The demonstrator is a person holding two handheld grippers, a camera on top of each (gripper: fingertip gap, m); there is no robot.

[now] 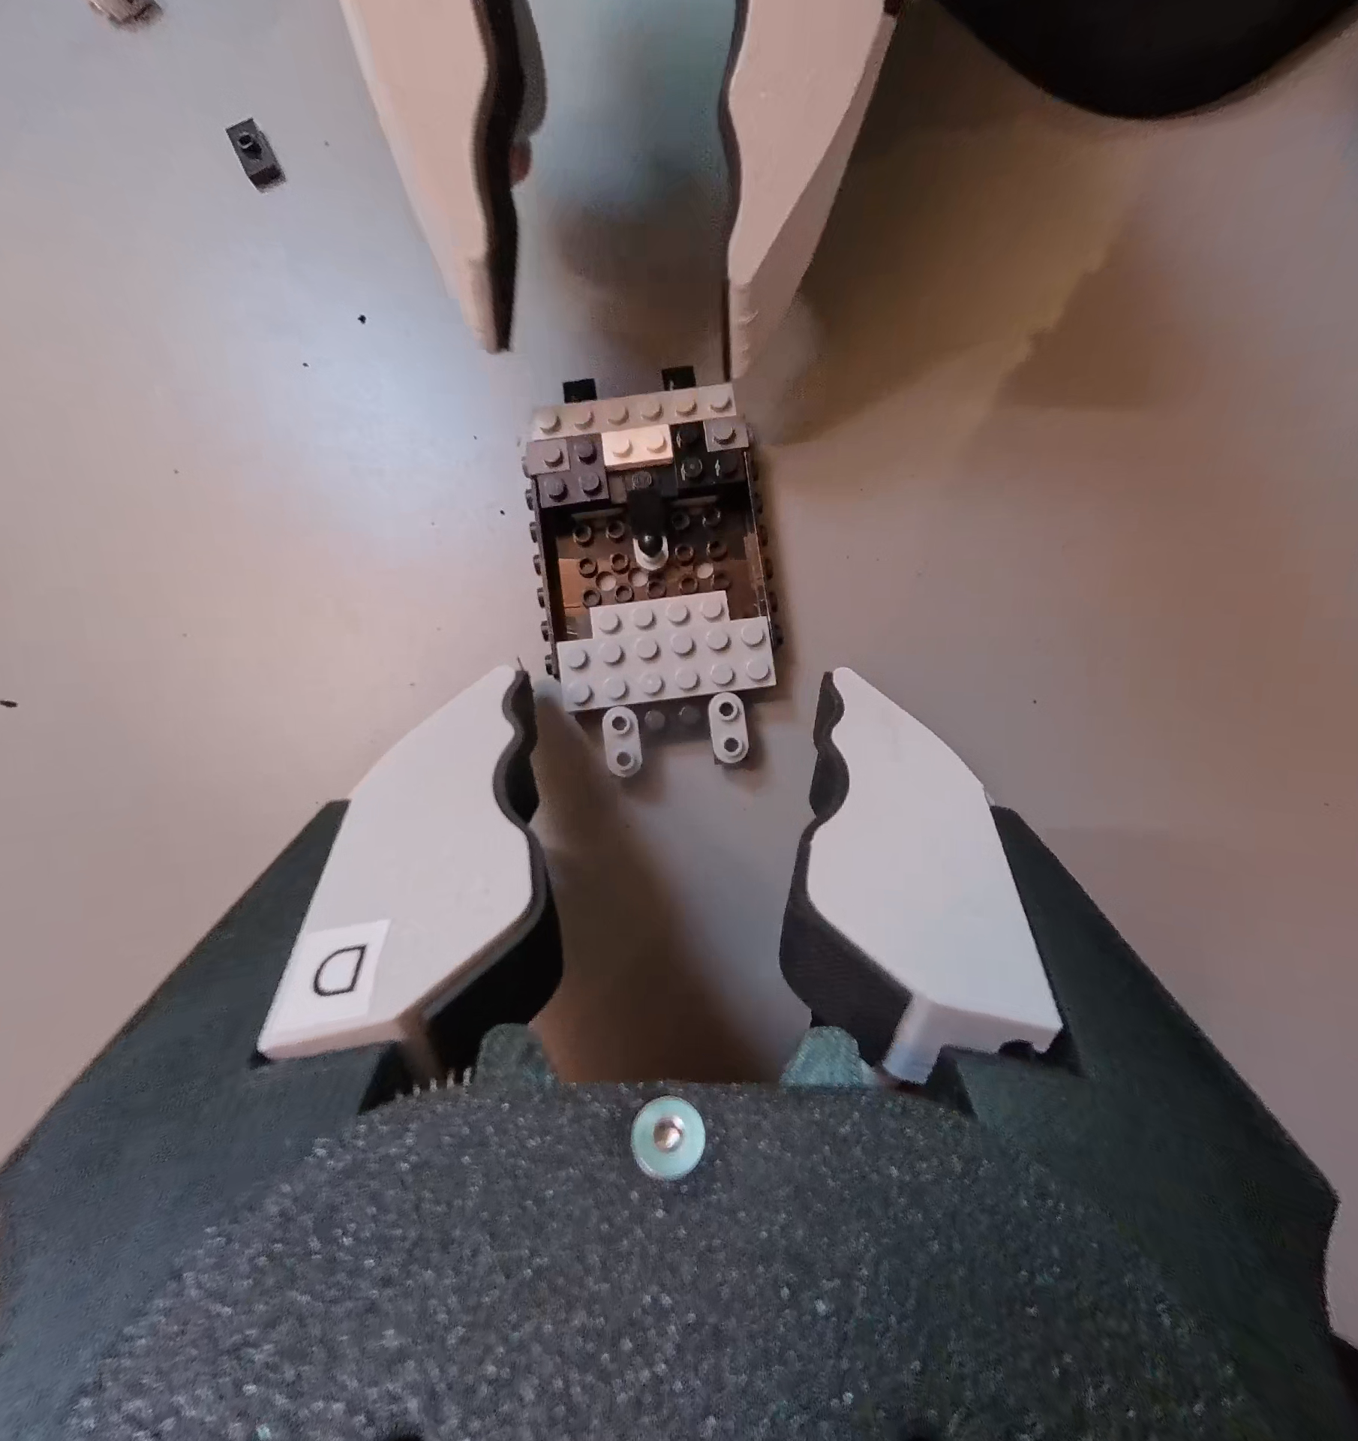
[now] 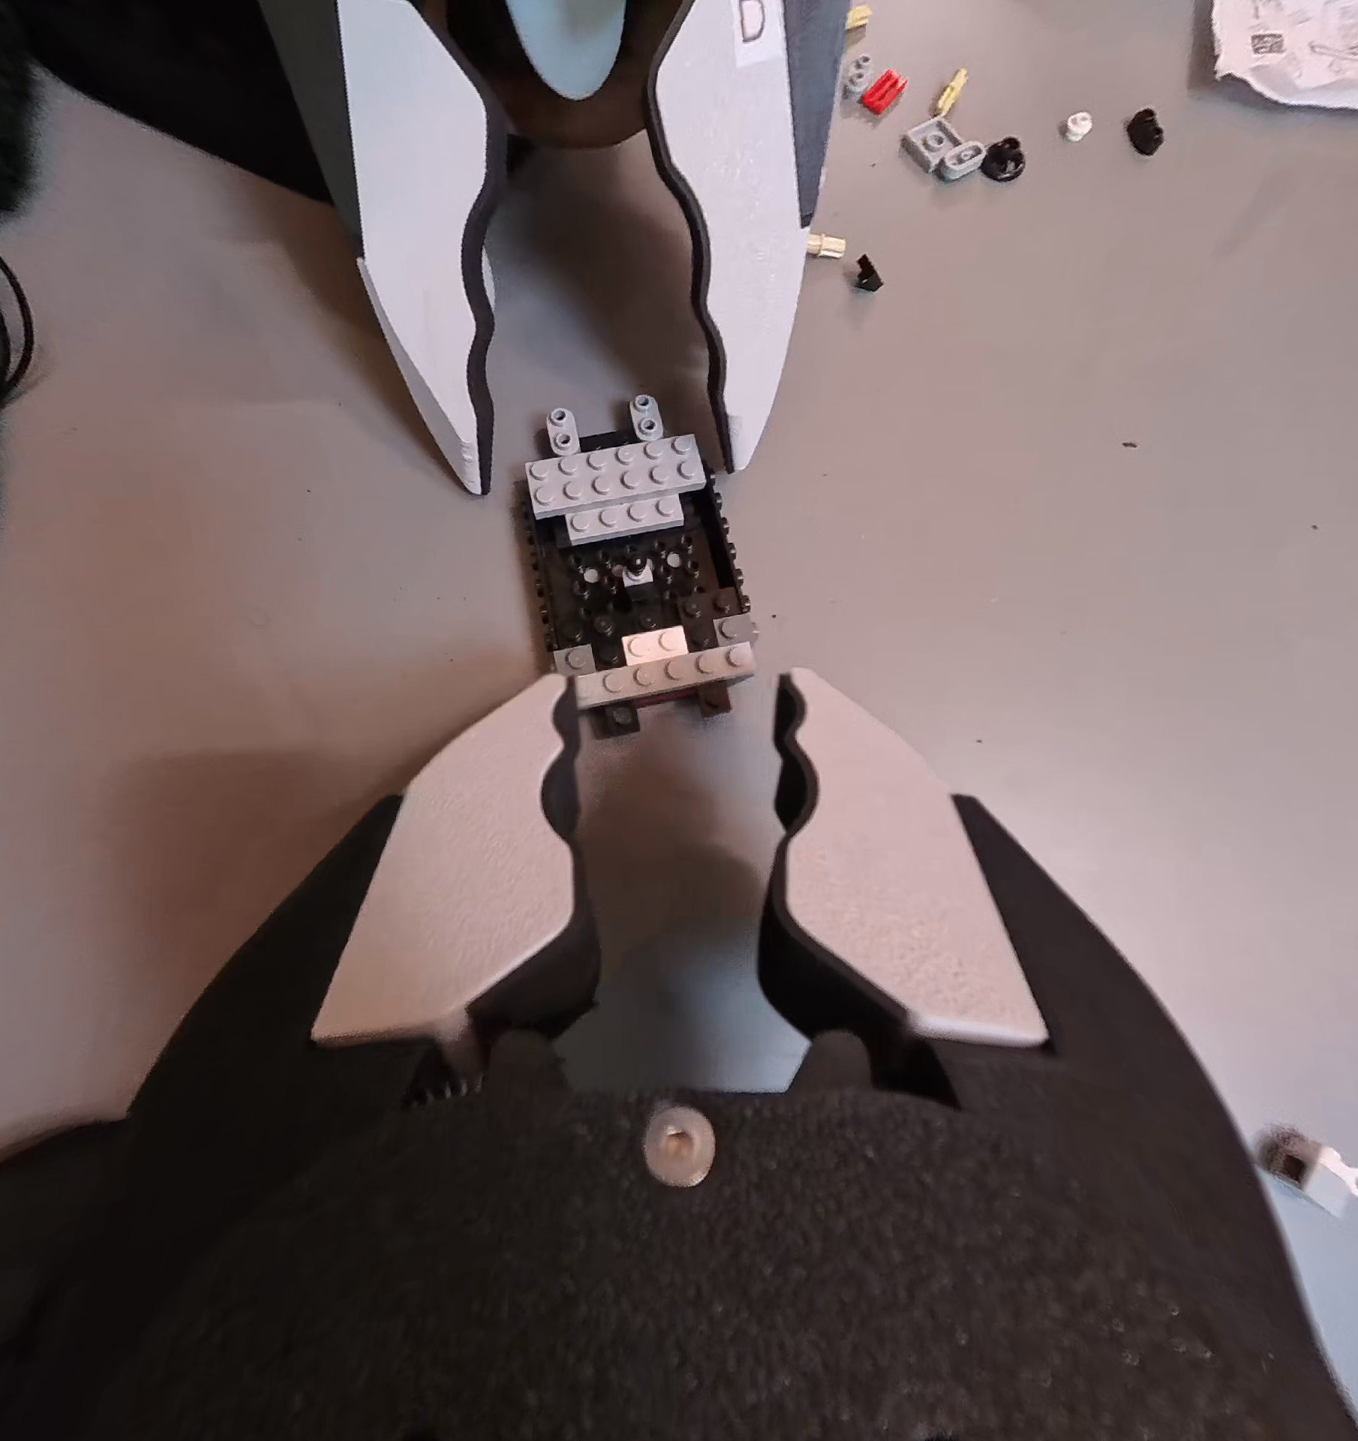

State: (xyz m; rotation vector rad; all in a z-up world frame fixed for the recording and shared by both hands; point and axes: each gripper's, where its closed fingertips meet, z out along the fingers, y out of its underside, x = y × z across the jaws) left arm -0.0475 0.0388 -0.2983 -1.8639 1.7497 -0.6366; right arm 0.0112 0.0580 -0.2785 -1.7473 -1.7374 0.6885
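Bricks form a grey-and-black studded toy build (image 1: 648,561) lying flat on the pale tabletop (image 1: 192,507), roofless. The left gripper (image 1: 672,702) and right gripper (image 2: 672,702) face it from opposite ends, both gaping, gripping nothing. 2 small heaps of loose toy pieces (image 2: 964,140) lie well apart.

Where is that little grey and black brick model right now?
The brick model lies on the table between the open left gripper and open right gripper, held by neither; loose pieces lie farther off.

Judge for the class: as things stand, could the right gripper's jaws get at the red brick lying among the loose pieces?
Probably not directly. The right gripper stands open and unladen, but the left gripper and brick model lie between it and the red brick; it must go round.
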